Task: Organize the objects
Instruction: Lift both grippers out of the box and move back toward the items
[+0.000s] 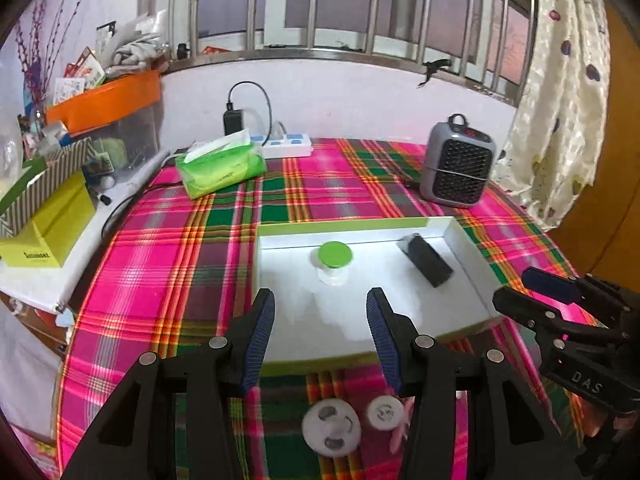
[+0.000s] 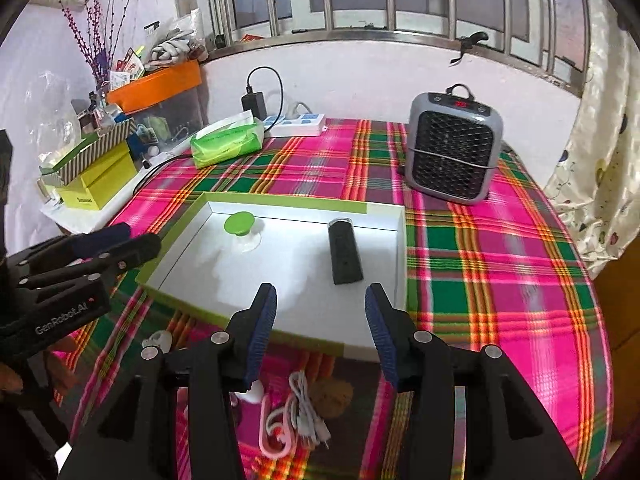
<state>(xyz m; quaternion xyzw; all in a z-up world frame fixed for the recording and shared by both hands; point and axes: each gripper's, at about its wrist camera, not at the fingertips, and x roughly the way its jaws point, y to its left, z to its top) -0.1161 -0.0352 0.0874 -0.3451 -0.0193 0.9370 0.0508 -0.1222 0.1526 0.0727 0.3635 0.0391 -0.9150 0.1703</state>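
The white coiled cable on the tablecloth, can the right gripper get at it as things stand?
Probably yes. The white cable lies in the open just below the right gripper, whose jaws are apart and empty. Only the pink hook crowds it.

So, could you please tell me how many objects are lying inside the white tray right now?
2. The green-capped suction knob sits toward the tray's far left side, and the black rectangular device lies toward its right side. Nothing else shows inside in either view.
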